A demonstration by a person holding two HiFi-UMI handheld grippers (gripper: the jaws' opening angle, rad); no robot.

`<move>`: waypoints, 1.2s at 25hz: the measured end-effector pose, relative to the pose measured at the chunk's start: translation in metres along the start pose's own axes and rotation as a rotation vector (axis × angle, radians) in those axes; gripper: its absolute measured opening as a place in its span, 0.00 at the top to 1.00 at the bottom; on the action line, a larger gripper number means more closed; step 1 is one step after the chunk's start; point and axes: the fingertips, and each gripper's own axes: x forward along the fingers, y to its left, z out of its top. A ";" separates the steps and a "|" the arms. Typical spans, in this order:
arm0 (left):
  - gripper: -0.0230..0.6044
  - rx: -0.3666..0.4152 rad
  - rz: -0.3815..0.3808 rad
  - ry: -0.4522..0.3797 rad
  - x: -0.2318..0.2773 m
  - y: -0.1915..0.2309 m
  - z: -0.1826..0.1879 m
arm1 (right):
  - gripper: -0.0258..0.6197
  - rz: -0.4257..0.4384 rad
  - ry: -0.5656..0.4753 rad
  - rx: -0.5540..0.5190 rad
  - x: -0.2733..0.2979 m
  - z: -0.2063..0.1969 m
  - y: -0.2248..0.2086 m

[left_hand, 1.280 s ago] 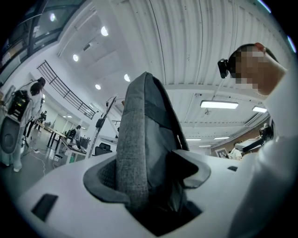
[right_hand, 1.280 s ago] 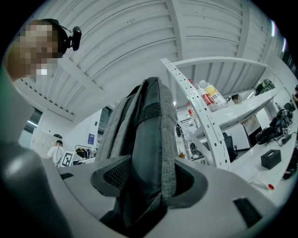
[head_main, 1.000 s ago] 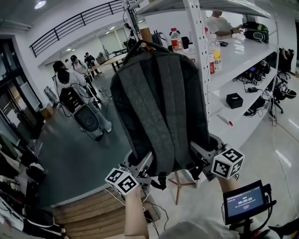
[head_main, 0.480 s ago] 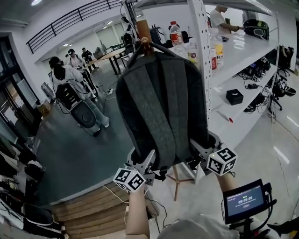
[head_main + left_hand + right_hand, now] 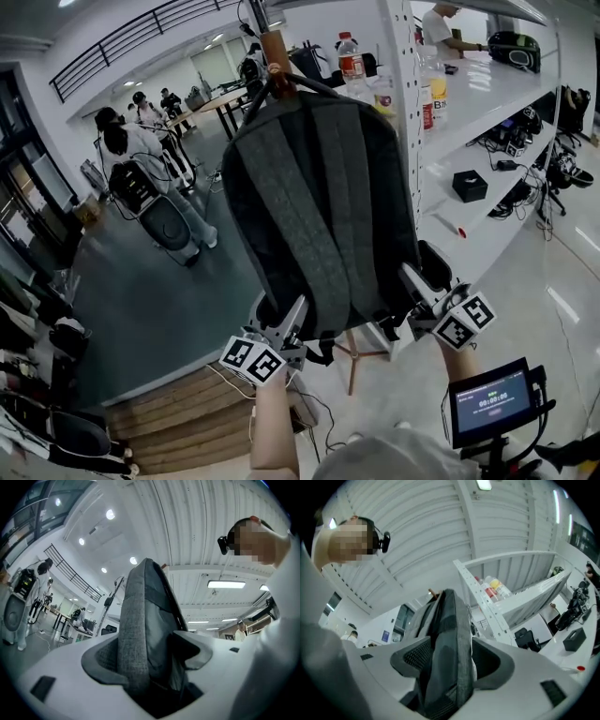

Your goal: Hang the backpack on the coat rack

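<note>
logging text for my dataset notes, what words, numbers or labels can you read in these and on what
Small screen at the head view's lower right: a row of light digits, too small to read.
Clear bottle by the shelf post: red label, print too blurred to read.
Blue sign on the far wall: too small to read.
On the backpack: no print shows.
Nothing can be quoted with confidence.

A white metal shelving unit (image 5: 403,141) fills the right side, with a clear plastic bottle with a red cap (image 5: 351,58) on its upper shelf and a small black box (image 5: 469,185) lower down. A dark glossy floor (image 5: 159,300) runs back to a long table (image 5: 211,101). A black balcony railing (image 5: 141,42) lines the white wall, under a ribbed white ceiling (image 5: 211,522) with a strip light (image 5: 226,584).
</note>
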 end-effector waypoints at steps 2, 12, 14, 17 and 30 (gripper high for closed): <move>0.46 0.053 0.030 0.001 -0.003 0.002 0.003 | 0.56 0.006 -0.068 0.010 -0.007 0.018 0.000; 0.46 0.168 0.095 0.034 -0.027 0.011 0.006 | 0.56 0.128 0.015 -0.051 -0.013 -0.005 0.030; 0.46 0.206 0.078 0.093 -0.034 0.010 0.000 | 0.56 0.163 0.059 -0.060 -0.010 -0.018 0.039; 0.46 0.247 0.060 0.142 -0.047 0.005 -0.003 | 0.56 0.193 0.103 -0.089 -0.006 -0.032 0.050; 0.49 0.200 -0.057 -0.011 -0.075 -0.049 0.010 | 0.56 0.212 0.084 -0.035 -0.012 -0.033 0.070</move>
